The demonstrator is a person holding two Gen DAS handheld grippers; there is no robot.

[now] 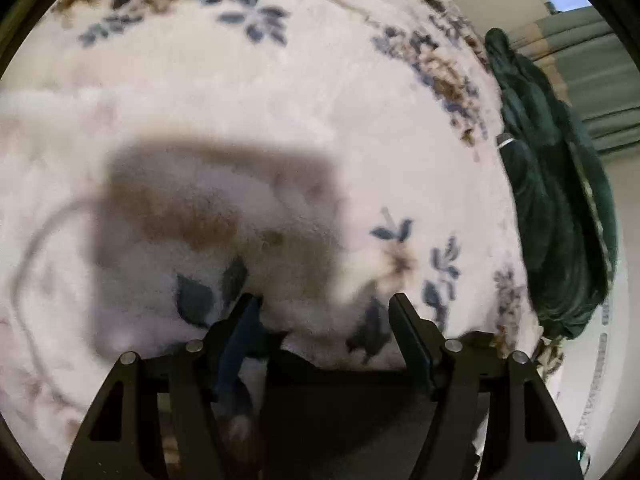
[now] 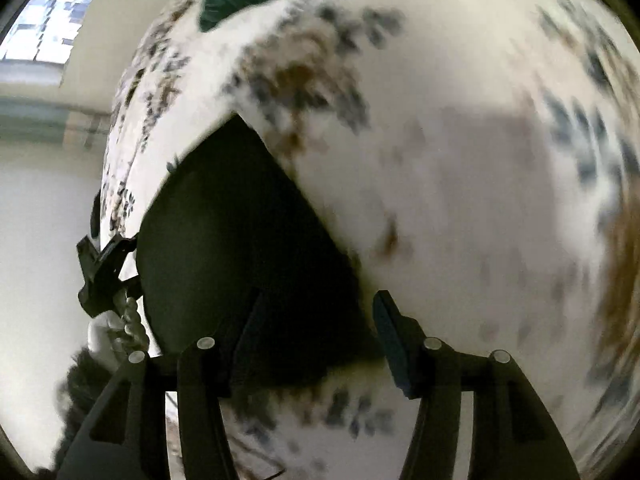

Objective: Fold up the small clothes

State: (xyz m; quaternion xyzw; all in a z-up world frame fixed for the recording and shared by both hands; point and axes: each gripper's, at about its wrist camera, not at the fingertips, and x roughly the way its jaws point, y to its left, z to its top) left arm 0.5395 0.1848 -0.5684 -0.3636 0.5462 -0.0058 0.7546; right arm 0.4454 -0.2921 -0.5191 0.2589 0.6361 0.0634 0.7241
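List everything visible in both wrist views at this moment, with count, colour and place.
Blanket: one, white fleece with blue and brown floral print, fills both views.
Black garment: one, lying on the blanket under the right tool.
Dark green cloth: one, heaped at the blanket's edge.
Curtain: one, grey-green, background.
Window: one, bright, upper corner.
Left tool: black, jaws apart, nothing gripped.
Right tool: black, jaws apart over the garment.

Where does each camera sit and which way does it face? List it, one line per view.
Left wrist: on the left tongs, facing down at a floral blanket; open tongs show, green garment right.
Right wrist: on the right tongs, facing a black garment on the blanket; open tongs show.
Shared: blanket and green garment.
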